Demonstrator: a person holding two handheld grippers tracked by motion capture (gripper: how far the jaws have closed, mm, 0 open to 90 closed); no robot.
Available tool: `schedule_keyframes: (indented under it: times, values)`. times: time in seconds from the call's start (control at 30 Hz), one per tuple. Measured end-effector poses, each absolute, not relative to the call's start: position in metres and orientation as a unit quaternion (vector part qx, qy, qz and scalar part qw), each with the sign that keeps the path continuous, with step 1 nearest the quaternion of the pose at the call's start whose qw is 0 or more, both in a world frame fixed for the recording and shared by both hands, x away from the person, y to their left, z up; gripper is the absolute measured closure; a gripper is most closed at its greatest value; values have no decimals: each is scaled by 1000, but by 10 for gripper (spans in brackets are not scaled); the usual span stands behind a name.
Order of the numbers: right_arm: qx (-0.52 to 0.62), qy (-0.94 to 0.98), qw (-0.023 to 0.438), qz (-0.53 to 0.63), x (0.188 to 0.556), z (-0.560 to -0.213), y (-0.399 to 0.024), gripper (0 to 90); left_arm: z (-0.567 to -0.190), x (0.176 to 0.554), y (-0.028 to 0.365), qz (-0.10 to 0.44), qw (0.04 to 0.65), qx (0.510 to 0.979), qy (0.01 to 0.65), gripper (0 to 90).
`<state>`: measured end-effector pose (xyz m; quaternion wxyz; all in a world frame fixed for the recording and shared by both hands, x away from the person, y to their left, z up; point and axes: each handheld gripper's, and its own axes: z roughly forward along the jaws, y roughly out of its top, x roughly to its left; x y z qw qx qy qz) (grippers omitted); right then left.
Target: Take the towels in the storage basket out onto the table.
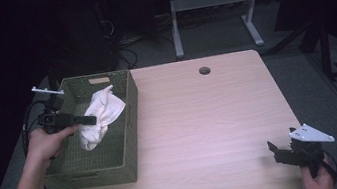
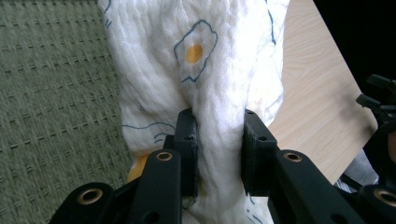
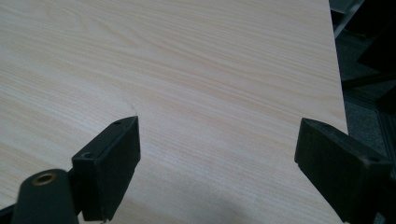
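Over the left side of the pale wood-grain table (image 1: pixel 200 120), the left gripper (image 1: pixel 90 120) reaches into the single olive-green woven plastic basket (image 1: pixel 131 130) and pinches a bunched fold of the one white crinkled cloth (image 1: pixel 103 112). From the high view the cloth looks plain cream, draped partly against the basket's inner wall. The left gripper view brings out what that view misses: blue-outlined fried-egg prints with orange yolks on the cloth (image 2: pixel 196 74), the fabric squeezed between the two black pads (image 2: pixel 187 140), and the basket's ribbed green weave (image 2: pixel 51 107) at the left, with bare tabletop (image 2: pixel 317 93) at the right.

At the table's near right corner the right gripper (image 1: pixel 278 151) is held in the person's hand (image 1: pixel 316 181), its grey three-cornered plate (image 1: pixel 311 134) on top. The right gripper view shows its jaws spread wide over bare wood (image 3: pixel 210 70), gripping nothing.

One round cable hole (image 1: pixel 204 70) sits near the far edge. Beyond the table stand grey metal desk legs (image 1: pixel 212 12) in a dark room.
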<state>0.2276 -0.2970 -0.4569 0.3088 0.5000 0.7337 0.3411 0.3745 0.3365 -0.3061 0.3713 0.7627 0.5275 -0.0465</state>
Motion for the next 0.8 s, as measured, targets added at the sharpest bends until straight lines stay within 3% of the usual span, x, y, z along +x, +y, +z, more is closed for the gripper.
schedule_keyframes:
  times: [0.8]
  values:
    - [502, 732, 310, 341, 228, -457, -298, 139, -272, 372, 300, -53, 402, 780, 477, 712]
